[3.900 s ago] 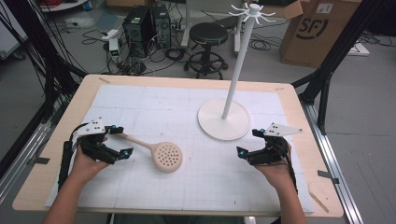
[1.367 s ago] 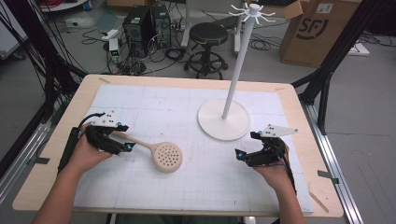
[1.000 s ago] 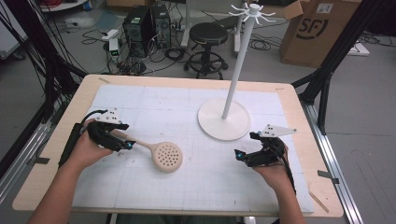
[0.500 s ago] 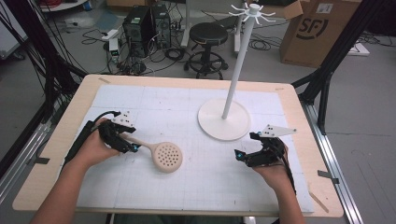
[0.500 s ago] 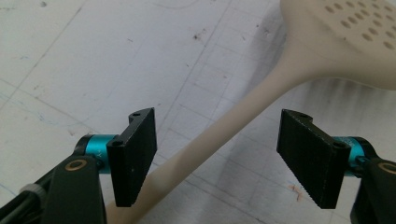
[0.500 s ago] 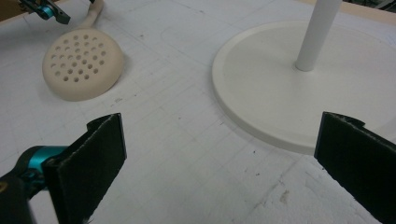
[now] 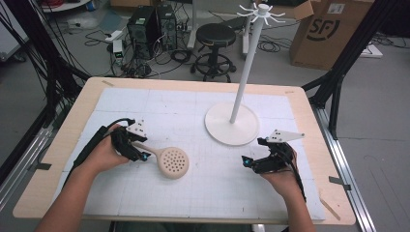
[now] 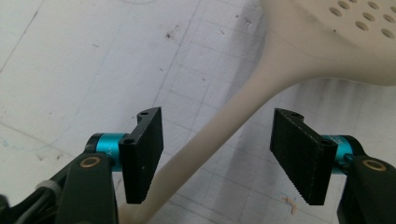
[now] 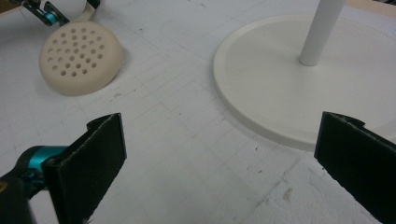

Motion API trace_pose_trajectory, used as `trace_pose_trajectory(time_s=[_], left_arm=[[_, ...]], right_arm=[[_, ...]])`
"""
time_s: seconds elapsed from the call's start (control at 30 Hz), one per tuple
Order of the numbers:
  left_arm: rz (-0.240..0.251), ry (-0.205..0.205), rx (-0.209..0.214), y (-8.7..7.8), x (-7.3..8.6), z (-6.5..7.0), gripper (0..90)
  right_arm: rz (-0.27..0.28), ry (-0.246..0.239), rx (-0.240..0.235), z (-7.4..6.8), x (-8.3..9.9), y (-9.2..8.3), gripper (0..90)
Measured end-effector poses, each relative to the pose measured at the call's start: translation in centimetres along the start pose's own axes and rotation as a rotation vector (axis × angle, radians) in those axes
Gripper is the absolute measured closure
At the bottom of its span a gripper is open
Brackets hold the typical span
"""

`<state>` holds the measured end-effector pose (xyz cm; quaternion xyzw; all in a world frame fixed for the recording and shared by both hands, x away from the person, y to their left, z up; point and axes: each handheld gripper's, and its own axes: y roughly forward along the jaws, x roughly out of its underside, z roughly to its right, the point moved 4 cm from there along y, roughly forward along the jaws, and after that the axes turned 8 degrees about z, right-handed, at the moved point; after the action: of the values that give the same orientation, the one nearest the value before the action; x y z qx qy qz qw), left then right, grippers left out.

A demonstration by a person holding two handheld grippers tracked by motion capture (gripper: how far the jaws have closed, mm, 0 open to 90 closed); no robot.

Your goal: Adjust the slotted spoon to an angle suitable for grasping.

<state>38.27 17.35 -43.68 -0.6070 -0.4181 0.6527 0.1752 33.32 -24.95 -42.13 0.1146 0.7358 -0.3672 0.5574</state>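
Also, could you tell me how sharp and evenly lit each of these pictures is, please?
High view: even, soft light, slightly grainy, no glare on the white mat. Left gripper view: the jaws stand sharp, while the perforated spoon is a little soft at its head, with a faint shadow beneath. Right gripper view: the near jaws blur, the stand's base is crisp, and lines bend towards the edges.

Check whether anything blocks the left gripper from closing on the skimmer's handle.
Nothing visible does. The left gripper has just been closing, jaws straddling the skimmer's handle; one pad sits right against it, the other has a bare gap.

floor: grey | stool | cardboard box
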Motion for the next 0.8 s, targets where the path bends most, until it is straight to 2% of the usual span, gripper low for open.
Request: trace_pose_trajectory(time_s=[0.1, 0.2, 0.27, 0.4, 0.53, 0.8], left_arm=[[-0.025, 0.008, 0.001, 0.52, 0.01, -0.28, 40.2], [-0.036, 0.014, 0.032, 0.83, 0.10, -0.36, 49.3], [-0.045, 0.016, 0.039, 0.96, 0.21, -0.39, 50.8], [-0.030, 0.009, 0.050, 0.87, 0.28, -0.60, 54.7], [-0.025, 0.024, 0.053, 0.85, 0.22, -0.60, 55.9], [-0.007, 0.043, 0.087, 0.99, -0.26, 0.23, 60.7]], right_arm=[[-0.002, -0.009, 0.000, -0.05, 0.02, 0.06, 0.8], [-0.010, -0.011, 0.001, -0.09, 0.06, 0.11, 0.8], [-0.009, -0.011, 0.001, -0.02, 0.08, 0.15, 0.8], [-0.018, -0.004, 0.000, -0.04, 0.23, 0.23, 0.8], [-0.018, -0.007, 0.000, 0.00, 0.34, 0.25, 0.8], [-0.013, -0.005, 0.001, 0.07, 0.29, 0.19, 0.8]])
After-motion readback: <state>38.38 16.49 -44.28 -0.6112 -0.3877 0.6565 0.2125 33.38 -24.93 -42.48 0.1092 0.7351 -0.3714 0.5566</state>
